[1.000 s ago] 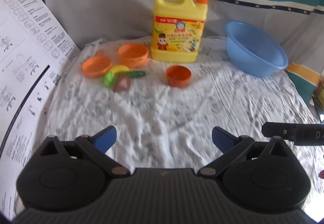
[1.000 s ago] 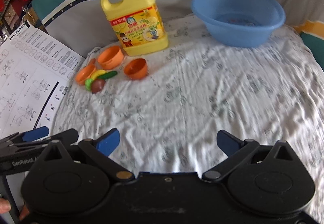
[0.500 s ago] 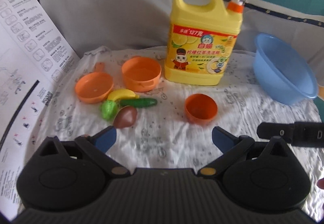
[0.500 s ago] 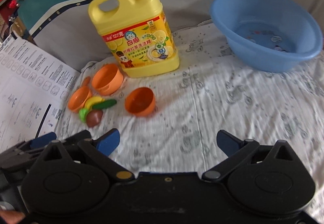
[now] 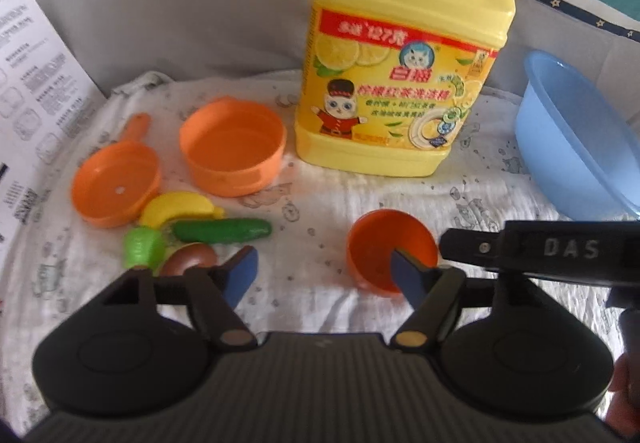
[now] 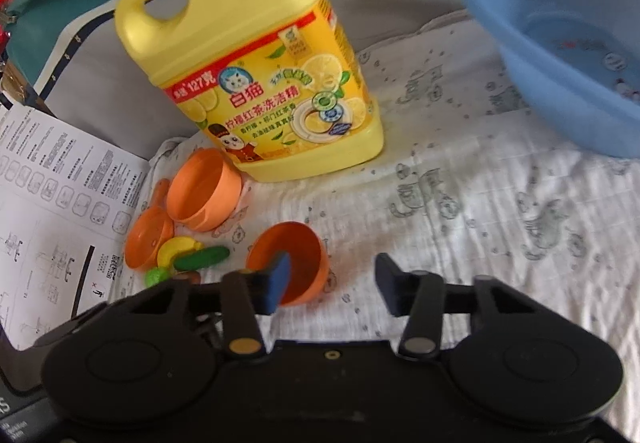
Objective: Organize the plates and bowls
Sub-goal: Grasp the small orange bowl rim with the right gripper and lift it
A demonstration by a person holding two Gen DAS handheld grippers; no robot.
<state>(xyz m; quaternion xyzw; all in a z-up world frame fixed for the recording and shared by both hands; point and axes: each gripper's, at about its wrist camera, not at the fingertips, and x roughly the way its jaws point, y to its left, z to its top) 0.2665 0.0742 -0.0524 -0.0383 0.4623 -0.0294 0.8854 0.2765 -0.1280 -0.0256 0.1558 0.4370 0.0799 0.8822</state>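
A small dark-orange bowl (image 5: 390,249) (image 6: 298,259) sits on the patterned white cloth. A lighter orange pot (image 5: 232,145) (image 6: 204,195) and an orange toy pan (image 5: 114,183) (image 6: 148,239) stand to its left. My left gripper (image 5: 324,275) is open, its right fingertip over the bowl's near rim. My right gripper (image 6: 332,283) is open, its left fingertip in front of the bowl; its arm shows in the left wrist view (image 5: 540,249).
A big yellow detergent jug (image 5: 400,75) (image 6: 256,83) stands behind the bowls. A blue basin (image 5: 576,139) (image 6: 560,43) is at the right. Toy banana, cucumber (image 5: 222,230), and other toy food lie by the pan. A printed sheet (image 6: 52,223) lies left.
Both grippers have moved forward and down toward the small orange bowl; the jug and bowls loom larger. Both stay open, the jaws somewhat narrower.
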